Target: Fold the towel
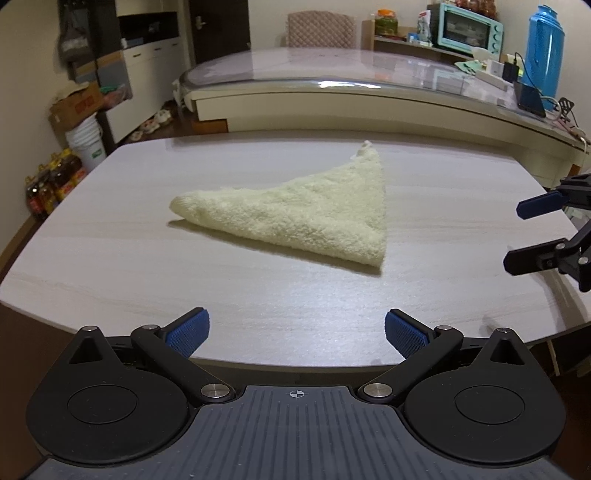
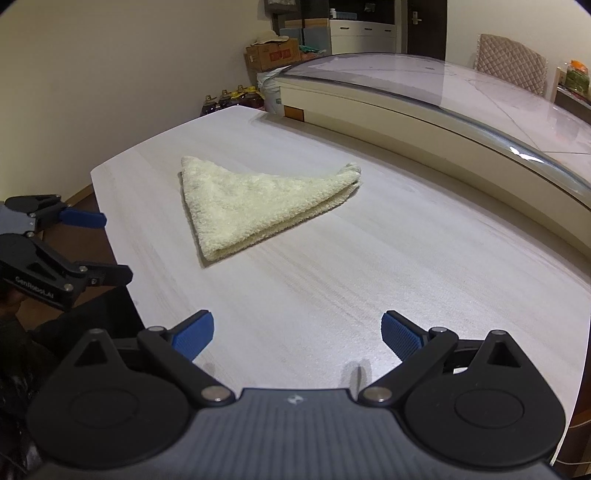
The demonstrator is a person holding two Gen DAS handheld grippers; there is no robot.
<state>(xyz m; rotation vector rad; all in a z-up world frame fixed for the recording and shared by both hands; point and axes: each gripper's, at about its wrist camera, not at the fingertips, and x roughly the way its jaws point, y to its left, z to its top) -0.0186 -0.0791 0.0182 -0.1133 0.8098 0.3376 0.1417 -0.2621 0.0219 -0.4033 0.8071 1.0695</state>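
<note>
A cream terry towel [image 1: 303, 214] lies folded into a triangle in the middle of the pale wood table [image 1: 147, 266]; in the right wrist view the towel [image 2: 251, 199] shows its layered edges along the near side. My left gripper [image 1: 297, 332] hovers over the table's near edge, open and holding nothing, well short of the towel. My right gripper [image 2: 297, 334] is also open and holds nothing, back from the towel. Each gripper shows in the other's view: the right gripper [image 1: 513, 236] at the right edge, the left gripper [image 2: 116, 247] at the left edge.
A larger glass-topped table [image 1: 332, 74] stands behind, with a blue thermos [image 1: 545, 48], a mint toaster oven [image 1: 467, 27] and cables. A quilted chair [image 1: 319, 29] is beyond it. Boxes, a white bucket [image 1: 86, 142] and bottles [image 1: 51, 181] sit on the floor at left.
</note>
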